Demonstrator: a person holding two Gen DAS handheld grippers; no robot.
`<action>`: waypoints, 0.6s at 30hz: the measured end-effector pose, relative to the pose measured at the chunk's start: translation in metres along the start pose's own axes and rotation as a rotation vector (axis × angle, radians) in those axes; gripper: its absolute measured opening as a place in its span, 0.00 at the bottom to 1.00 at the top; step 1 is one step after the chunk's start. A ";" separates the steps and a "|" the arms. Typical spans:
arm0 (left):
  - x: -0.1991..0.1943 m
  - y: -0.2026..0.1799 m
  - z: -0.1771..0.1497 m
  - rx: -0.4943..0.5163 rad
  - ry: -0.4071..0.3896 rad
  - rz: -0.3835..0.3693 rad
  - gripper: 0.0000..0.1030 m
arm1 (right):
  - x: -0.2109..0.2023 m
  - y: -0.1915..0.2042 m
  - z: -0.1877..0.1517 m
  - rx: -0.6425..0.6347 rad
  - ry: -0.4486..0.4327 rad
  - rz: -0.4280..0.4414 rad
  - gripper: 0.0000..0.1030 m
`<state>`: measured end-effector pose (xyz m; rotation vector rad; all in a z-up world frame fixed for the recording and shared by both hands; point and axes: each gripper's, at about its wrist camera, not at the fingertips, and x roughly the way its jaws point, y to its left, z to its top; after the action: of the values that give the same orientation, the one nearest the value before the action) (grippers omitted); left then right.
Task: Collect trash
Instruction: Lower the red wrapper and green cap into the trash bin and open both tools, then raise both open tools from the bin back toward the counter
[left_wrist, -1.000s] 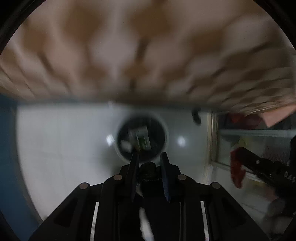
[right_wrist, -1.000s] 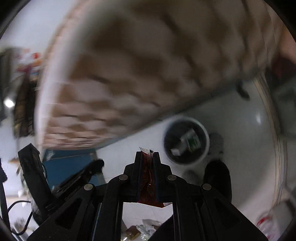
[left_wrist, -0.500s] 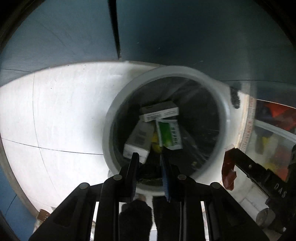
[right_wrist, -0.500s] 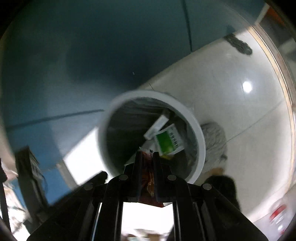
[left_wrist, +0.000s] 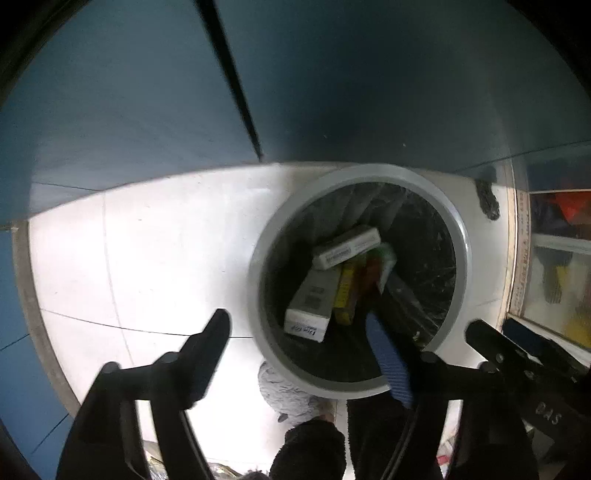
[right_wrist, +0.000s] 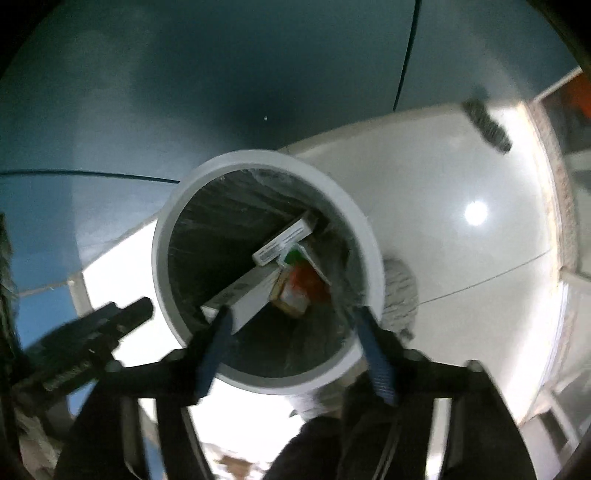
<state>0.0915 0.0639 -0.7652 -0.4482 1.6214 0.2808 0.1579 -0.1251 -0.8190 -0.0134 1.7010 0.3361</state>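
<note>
A round grey-rimmed trash bin (left_wrist: 448, 218) with a black liner stands on the white floor; it also shows in the right wrist view (right_wrist: 354, 218). Inside lie white cartons (left_wrist: 345, 245), a yellow box (left_wrist: 345, 295) and a red wrapper (right_wrist: 306, 280). My left gripper (left_wrist: 297, 330) is open and empty above the bin's near-left rim. My right gripper (right_wrist: 291, 321) is open and empty over the bin's near edge. The right gripper also shows at the right of the left wrist view (left_wrist: 517, 365).
A blue wall or cabinet (left_wrist: 332, 74) rises behind the bin. A grey slipper (right_wrist: 400, 295) and dark trouser legs (left_wrist: 314, 446) stand next to the bin. A dark scrap (left_wrist: 487, 199) lies on the floor. Shelves with red items (left_wrist: 561, 236) are at right.
Both grippers have opened over the bin. The dark scrap held by the left and the red wrapper held by the right are gone from the fingers; the red wrapper now lies in the bin.
</note>
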 end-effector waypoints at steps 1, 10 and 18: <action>-0.005 0.001 -0.004 -0.004 -0.006 0.009 0.98 | -0.007 0.001 -0.003 -0.016 -0.012 -0.036 0.85; -0.062 -0.004 -0.040 0.021 -0.044 0.080 1.00 | -0.061 0.012 -0.032 -0.107 -0.055 -0.190 1.00; -0.170 -0.010 -0.077 -0.011 -0.077 0.095 1.00 | -0.153 0.034 -0.066 -0.170 -0.086 -0.202 1.00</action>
<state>0.0367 0.0420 -0.5884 -0.3648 1.5688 0.3740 0.1126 -0.1357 -0.6551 -0.2898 1.5667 0.3245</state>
